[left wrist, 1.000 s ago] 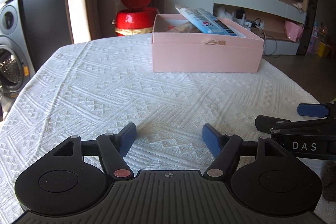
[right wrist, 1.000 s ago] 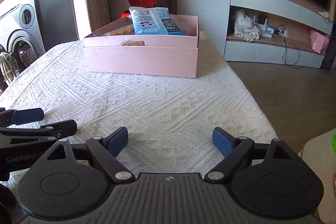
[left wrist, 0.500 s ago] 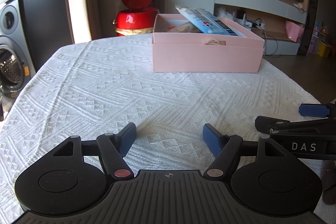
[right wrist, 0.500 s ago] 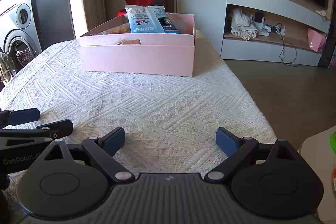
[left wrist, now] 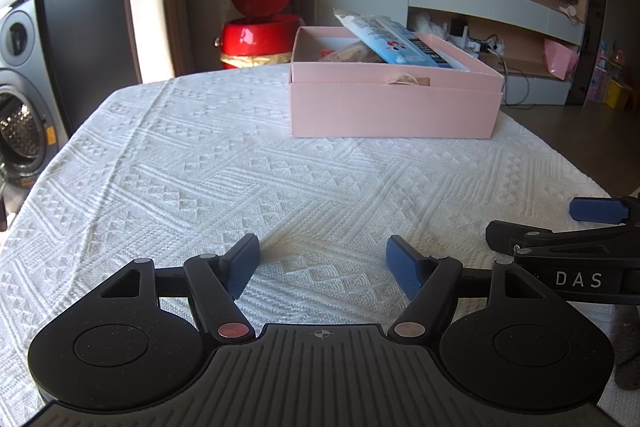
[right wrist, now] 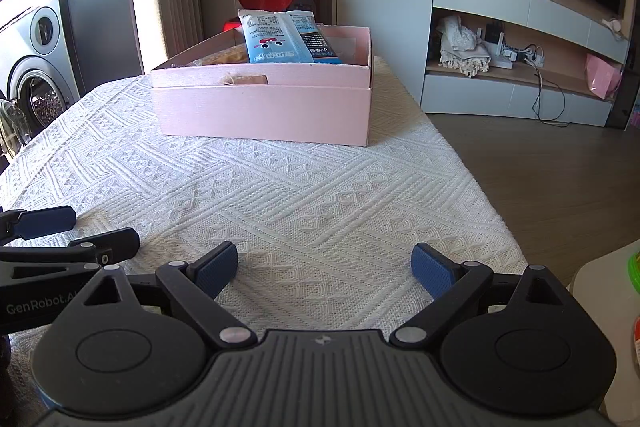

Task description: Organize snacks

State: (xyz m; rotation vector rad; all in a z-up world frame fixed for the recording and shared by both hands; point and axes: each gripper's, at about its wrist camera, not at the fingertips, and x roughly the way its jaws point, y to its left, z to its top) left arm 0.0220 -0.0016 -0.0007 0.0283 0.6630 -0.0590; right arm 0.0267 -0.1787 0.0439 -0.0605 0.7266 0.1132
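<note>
A pink open box [left wrist: 394, 107] [right wrist: 264, 111] stands on the far part of the table. A blue and white snack packet [left wrist: 394, 41] [right wrist: 280, 41] leans out of it, and brown snack packs [left wrist: 348, 54] [right wrist: 224, 55] lie inside. My left gripper [left wrist: 323, 265] is open and empty, low over the near table. My right gripper [right wrist: 325, 267] is open and empty beside it. Each gripper shows in the other's view, the right one [left wrist: 576, 247] at the right edge and the left one [right wrist: 52, 247] at the left edge.
A white textured cloth [left wrist: 200, 167] [right wrist: 320, 195] covers the table. A red bin with raised lid [left wrist: 258, 31] stands behind it. A washing machine [left wrist: 20, 115] is at left. A TV shelf unit [right wrist: 520, 67] and wooden floor [right wrist: 560, 179] lie right.
The right gripper has drifted slightly, its jaws standing a little wider; the pink box sits a bit lower and to the left in its view. The left gripper has barely moved.
</note>
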